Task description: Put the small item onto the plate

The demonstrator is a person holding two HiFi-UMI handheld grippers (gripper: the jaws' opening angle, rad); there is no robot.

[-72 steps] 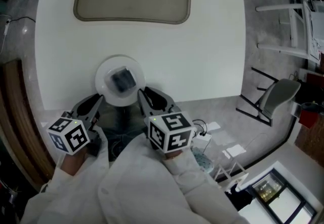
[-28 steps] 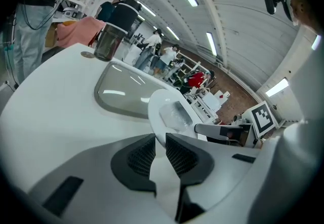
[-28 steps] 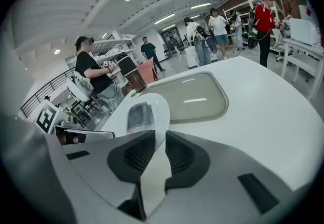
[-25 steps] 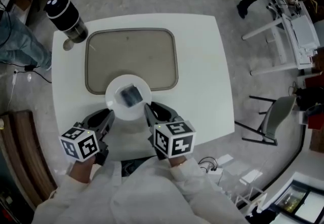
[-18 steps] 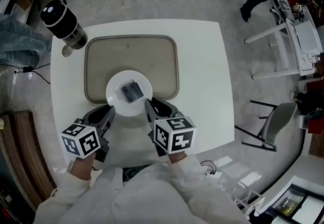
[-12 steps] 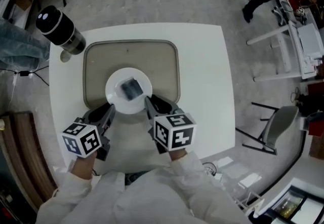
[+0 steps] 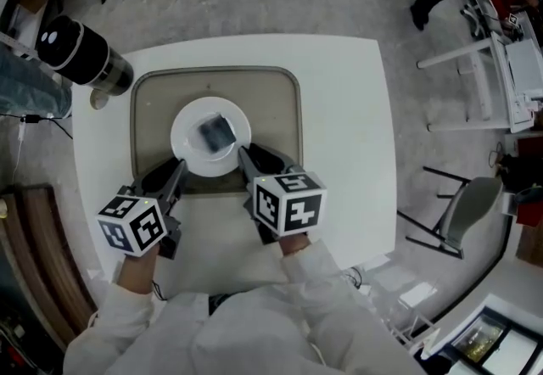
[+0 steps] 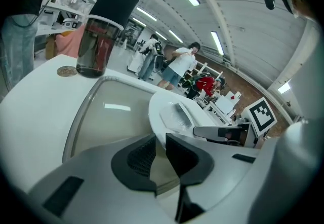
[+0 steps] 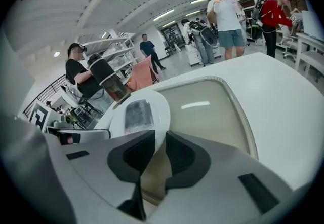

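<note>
A white plate (image 7: pixel 188 153) carries a small grey, clear-wrapped packet (image 7: pixel 216 132) and hangs over the beige tray (image 7: pixel 280 110). Both grippers hold it by the near rim. My left gripper (image 7: pixel 174 170) is shut on the rim at the left, my right gripper (image 7: pixel 245 158) on the rim at the right. In the left gripper view the plate's edge (image 8: pixel 157 114) runs between the dark pads (image 8: pixel 139 154), with the packet (image 8: pixel 182 115) beyond. In the right gripper view the rim (image 9: pixel 161 111) sits likewise between the pads (image 9: pixel 179 154), beside the packet (image 9: pixel 137 114). Whether the plate touches the tray is not visible.
The tray lies on a white square table (image 7: pixel 348 136). A tall black-capped bottle (image 7: pixel 81 55) stands at the table's far left corner, with a small round disc (image 7: pixel 100 98) beside it. People stand in the background. Chairs and cables are on the floor at right.
The plate, held by both grippers, has travelled away from me, from the table's near edge onto the area above the tray. The packet has stayed on the plate.
</note>
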